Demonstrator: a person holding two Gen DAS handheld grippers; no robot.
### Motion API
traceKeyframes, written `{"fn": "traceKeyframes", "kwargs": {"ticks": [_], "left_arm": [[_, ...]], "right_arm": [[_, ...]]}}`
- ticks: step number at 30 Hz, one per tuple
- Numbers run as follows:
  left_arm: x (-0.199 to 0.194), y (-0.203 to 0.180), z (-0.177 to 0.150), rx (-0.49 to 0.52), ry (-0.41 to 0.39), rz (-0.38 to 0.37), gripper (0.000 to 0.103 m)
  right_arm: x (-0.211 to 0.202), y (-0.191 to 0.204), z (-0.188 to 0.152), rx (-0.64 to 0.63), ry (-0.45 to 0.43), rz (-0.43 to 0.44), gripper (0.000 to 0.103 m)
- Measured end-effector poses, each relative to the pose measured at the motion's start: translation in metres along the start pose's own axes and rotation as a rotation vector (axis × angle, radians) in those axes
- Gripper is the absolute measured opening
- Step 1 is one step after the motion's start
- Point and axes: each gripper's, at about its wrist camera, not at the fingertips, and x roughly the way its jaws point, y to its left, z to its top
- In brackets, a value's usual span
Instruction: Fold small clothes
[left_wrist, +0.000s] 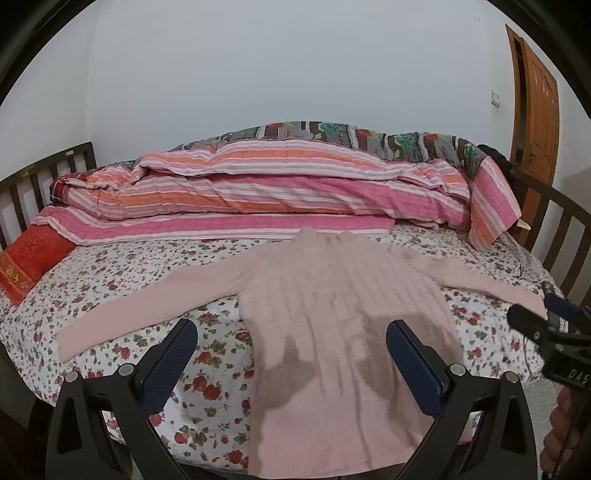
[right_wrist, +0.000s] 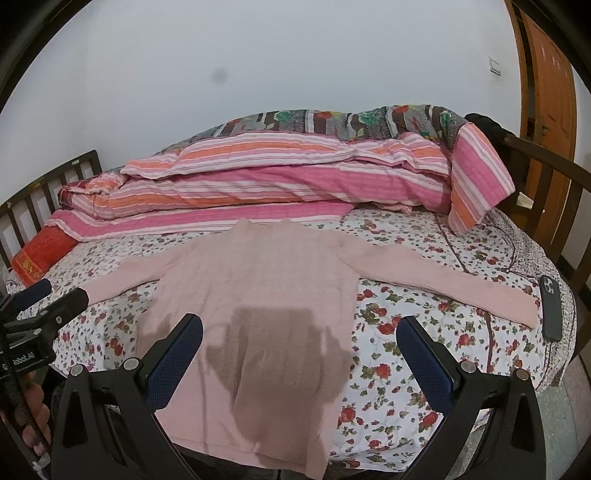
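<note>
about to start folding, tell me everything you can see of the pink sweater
The pink sweater is a pale ribbed knit with long sleeves and a raised collar. It lies flat and unfolded on the flowered bedsheet, both sleeves spread outward, its collar by the striped quilt and its hem at the near bed edge. The right sleeve's cuff ends just beside a phone. Shadows fall on its lower body; neither tool touches it.

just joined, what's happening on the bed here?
A person holds a claw in each hand above a pink sweater spread flat on the floral sheet, sleeves out to both sides. The left claw and right claw are both open and grip nothing; no fold is made yet. A phone lies by the right sleeve cuff, and a striped quilt is piled behind.
</note>
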Motion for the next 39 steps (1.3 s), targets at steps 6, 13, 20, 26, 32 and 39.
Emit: {"fn": "traceKeyframes", "kwargs": {"ticks": [6,13,20,26,32,39], "left_arm": [[0.022,0.022,-0.013,-0.009,0.021,0.004,0.103],[0.065,0.082,-0.042,-0.162,0.037,0.019,0.103],[0.109,0.174,-0.079,-0.392,0.08,0.092,0.089],[0.128,0.261,-0.103,-0.617,0.08,0.177,0.079],[0.136,0.323,-0.114,-0.778,0.018,0.188,0.074],[0.152,0.352,-0.104,-0.792,0.009,0.3,0.048]], "right_arm": [[0.012,0.007,-0.002,-0.024,0.0,0.027,0.103],[0.045,0.019,-0.011,-0.06,0.029,0.044,0.103],[0.09,0.033,-0.03,-0.102,0.057,0.058,0.103],[0.127,0.04,-0.041,-0.126,0.101,0.023,0.101],[0.15,0.039,-0.043,-0.114,0.157,0.053,0.097],[0.167,0.029,-0.042,-0.096,0.187,0.054,0.093]]}}
